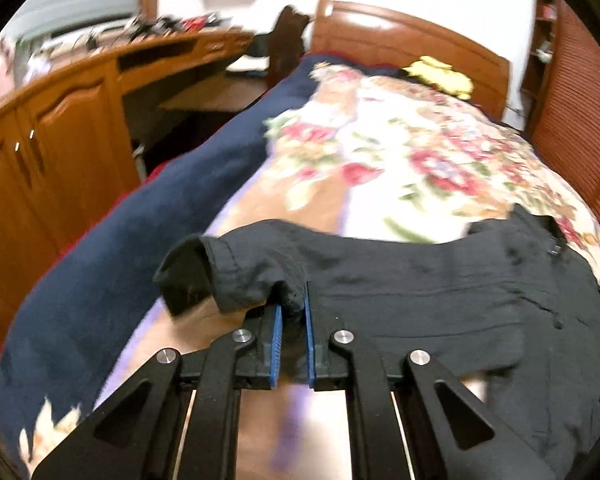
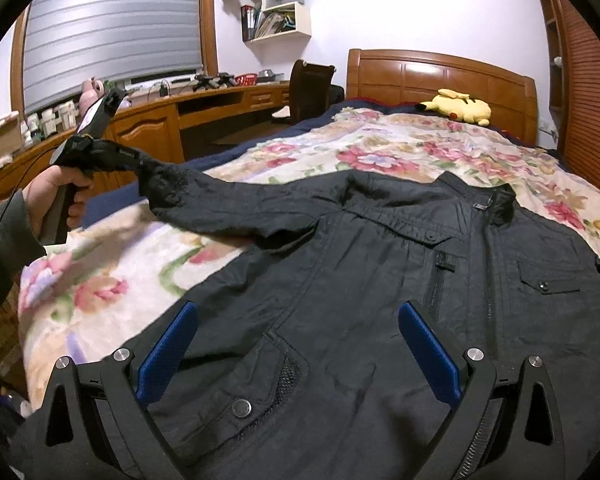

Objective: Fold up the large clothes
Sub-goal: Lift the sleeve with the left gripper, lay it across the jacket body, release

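— Over on the left of the bed [image 2: 340,140], the left gripper [image 1: 293,312] has its blue fingers [image 1: 276,322] pinched on the cuff end of the black jacket [image 2: 380,280], and that sleeve [image 2: 240,208] is lifted clear of the floral quilt [image 2: 400,148].

— And the sleeve's long axis?

— It runs left to right, from the raised cuff down to the shoulder, while the jacket's body lies front up with its collar [image 2: 496,204] toward the far headboard [image 2: 440,76] and its hem at the near edge.

— So the body sits to the right of those fingers?

— Exactly, in the left wrist view the dark cloth spreads away rightward from the grip. I'd judge the next move carries the sleeve right, across the chest.

— What about the right gripper [image 2: 298,354]?

— Spread wide, holding nothing, hovering over the lower front near the snap pocket [image 2: 242,408]. It's the nearer one to the body, handy for pinning the fold line.

— Surface?

— Soft, rumpled quilt, so the cloth may drag. A yellow plush toy [image 2: 460,110] rests far off by the headboard, a wooden desk [image 2: 180,116] curves along the left wall, and shelves [image 2: 278,8] hang above.
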### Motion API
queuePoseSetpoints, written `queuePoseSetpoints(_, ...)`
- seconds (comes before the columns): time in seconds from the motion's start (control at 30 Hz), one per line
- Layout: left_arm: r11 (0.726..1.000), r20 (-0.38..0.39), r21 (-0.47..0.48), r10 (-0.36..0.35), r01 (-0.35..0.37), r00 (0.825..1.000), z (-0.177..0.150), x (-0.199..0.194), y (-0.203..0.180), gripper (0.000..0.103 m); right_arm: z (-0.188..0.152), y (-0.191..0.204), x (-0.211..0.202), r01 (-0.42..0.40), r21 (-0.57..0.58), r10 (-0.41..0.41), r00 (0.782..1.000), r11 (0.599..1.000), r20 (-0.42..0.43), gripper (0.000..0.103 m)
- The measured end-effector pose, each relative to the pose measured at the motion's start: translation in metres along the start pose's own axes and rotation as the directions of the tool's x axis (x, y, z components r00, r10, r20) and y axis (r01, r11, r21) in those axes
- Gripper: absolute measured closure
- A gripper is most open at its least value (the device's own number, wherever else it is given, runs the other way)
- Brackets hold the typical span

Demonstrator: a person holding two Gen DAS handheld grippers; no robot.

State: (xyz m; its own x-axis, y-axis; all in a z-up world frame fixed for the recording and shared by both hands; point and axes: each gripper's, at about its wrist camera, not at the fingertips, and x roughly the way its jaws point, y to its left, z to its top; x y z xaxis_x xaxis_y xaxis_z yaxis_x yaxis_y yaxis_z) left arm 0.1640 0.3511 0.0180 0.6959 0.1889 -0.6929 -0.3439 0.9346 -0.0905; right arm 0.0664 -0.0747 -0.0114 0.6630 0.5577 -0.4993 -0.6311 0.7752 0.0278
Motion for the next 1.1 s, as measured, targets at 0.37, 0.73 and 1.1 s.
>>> queuePoseSetpoints(0.37, 0.965, 0.072, 0.208, -0.179, 0.160, 0.981, -0.007, -0.073, -0.138, 0.093, -0.008, -0.052, -0.066, 0.114, 0.021, -0.116, 0.989, 0.993, 0.092, 0.010)
queuePoseSetpoints(0.73, 0.872, 0.037, 0.343, -0.384, 0.349, 0.923, -0.073, -0.122, -0.235, 0.093, -0.023, -0.070, -0.096, 0.197, 0.094, -0.205, 0.975, 0.976, 0.087, 0.012)
queuePoseSetpoints(1.1, 0.885, 0.039, 0.336, -0.356, 0.324, 0.934, -0.131, -0.130, -0.240, 0.058, -0.023, -0.061, -0.111, 0.218, 0.117, -0.227, 0.971, 0.969, 0.073, 0.013)
